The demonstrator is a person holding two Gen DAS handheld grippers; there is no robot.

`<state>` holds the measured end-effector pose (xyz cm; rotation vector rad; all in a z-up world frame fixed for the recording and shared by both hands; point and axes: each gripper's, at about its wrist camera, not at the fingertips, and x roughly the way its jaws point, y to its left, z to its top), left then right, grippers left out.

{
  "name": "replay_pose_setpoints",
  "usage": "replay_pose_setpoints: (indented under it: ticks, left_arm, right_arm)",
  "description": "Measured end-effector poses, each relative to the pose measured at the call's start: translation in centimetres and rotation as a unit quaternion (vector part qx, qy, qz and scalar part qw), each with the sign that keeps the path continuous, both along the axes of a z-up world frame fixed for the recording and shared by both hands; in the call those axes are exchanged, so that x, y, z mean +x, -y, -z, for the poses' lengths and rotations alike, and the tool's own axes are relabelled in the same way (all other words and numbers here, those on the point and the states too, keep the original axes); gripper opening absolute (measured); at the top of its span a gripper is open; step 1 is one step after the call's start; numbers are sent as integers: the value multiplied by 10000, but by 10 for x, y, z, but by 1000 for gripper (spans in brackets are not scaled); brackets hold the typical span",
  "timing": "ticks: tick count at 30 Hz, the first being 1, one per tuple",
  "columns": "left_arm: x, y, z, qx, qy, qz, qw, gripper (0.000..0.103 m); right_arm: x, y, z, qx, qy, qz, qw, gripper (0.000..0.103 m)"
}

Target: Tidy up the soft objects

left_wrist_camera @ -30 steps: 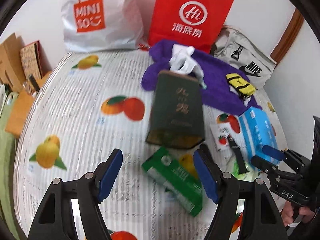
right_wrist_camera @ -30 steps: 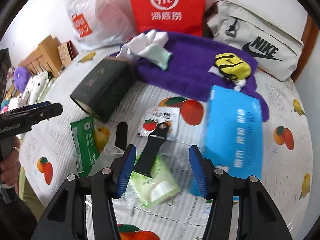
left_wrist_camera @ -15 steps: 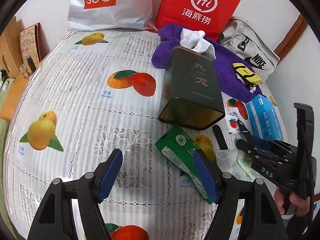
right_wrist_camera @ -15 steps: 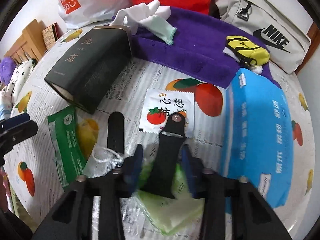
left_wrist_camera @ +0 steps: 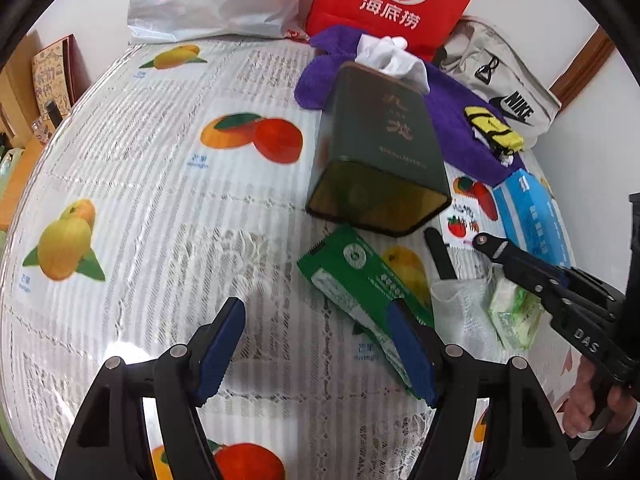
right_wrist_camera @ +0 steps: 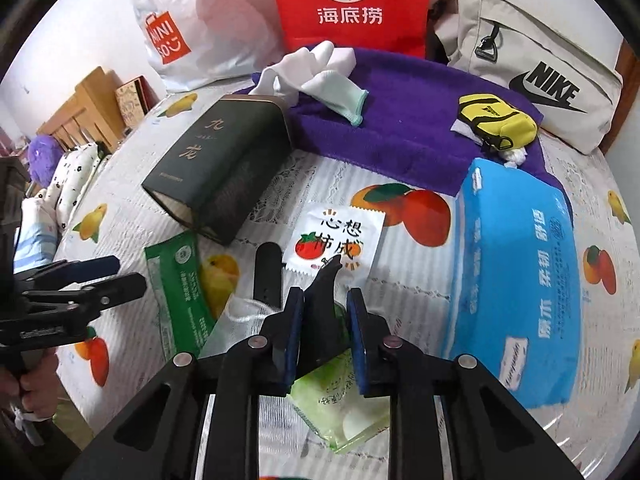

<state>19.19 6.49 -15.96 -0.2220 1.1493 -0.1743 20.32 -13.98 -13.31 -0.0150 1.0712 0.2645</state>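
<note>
Black strap (right_wrist_camera: 322, 300): one piece pinched between the blue pads (right_wrist_camera: 291, 332) of the right tool (right_wrist_camera: 323, 330), jaws pressed together on it. Its pointed tip sticks out past the pads, over the lower edge of a white sachet (right_wrist_camera: 334, 236) printed with tomatoes. A second black strap piece (right_wrist_camera: 267, 276) lies flat just to the left, its near end under a clear mesh pouch (right_wrist_camera: 240, 316).

Beneath the right tool: a pale green wipes packet (right_wrist_camera: 340, 404), partly under the pinched strap.

Left of these: a green flat packet (right_wrist_camera: 180, 292) on the table, and past it a dark green tin (right_wrist_camera: 218, 168) lying on its side, open mouth toward the cameras.

Right: a blue tissue pack (right_wrist_camera: 516, 272), touching the edge of a purple towel (right_wrist_camera: 400, 128). On the towel: white and mint socks (right_wrist_camera: 320, 76) and a small yellow pouch (right_wrist_camera: 496, 122).

Back row against the wall: white shopping bag (right_wrist_camera: 192, 32), red paper bag (right_wrist_camera: 348, 4), beige sling bag (right_wrist_camera: 528, 68).

Left tool (left_wrist_camera: 316, 352): jaws spread wide, nothing between them, hanging over the fruit-print tablecloth (left_wrist_camera: 160, 200); its right pad overlaps the green packet's near end in view. Contact cannot be told.
</note>
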Motion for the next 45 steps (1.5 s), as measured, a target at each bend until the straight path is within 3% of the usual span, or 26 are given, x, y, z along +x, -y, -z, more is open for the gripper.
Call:
replay_pose_setpoints:
  ticks: [10, 17, 20, 25, 26, 29, 30, 31, 35, 40, 45]
  left_arm:
    - [-12, 14, 5, 138, -106, 14, 9998, 72]
    - [-18, 18, 5, 201, -114, 45, 9997, 72]
    - [-18, 17, 6, 201, -130, 35, 9997, 72]
    - [-18, 13, 6, 140, -108, 3, 9998, 72]
    - [-17, 12, 6, 131, -112, -5, 9999, 72]
    - [-18, 9, 7, 98, -109, -11, 9999, 72]
    - [-18, 9, 6, 98, -113, -9, 9999, 72]
    - [-19, 8, 6, 100, -115, -9, 9999, 72]
    - [-20, 5, 6, 63, -101, -37, 9999, 72]
    - [-22, 9, 5, 3, -85, -5, 10000, 72]
    - [-17, 20, 6, -61, -123, -85, 9999, 72]
  right_arm:
    - [-37, 18, -8, 300, 158, -108, 9994, 21]
    - [-55, 15, 5, 95, -81, -370, 9992, 22]
    - [-58, 11, 14, -233, -208, -517, 9982, 24]
    - [-59, -1, 10, -603, 18, -798, 9950, 55]
    - [-58, -3, 11, -647, 8, -850, 9943, 56]
    - [-50, -12, 21, -836, -106, -988, 9915, 55]
    - [-45, -14, 28, -931, -251, -1002, 9903, 45]
    - [-44, -14, 30, -946, -292, -1014, 9899, 26]
    - [-42, -9, 20, -671, -80, -987, 9928, 27]
    - [-42, 9, -9, 37, 332, -673, 9972, 27]
    - [-56, 27, -27, 278, 617, -387, 9970, 27]
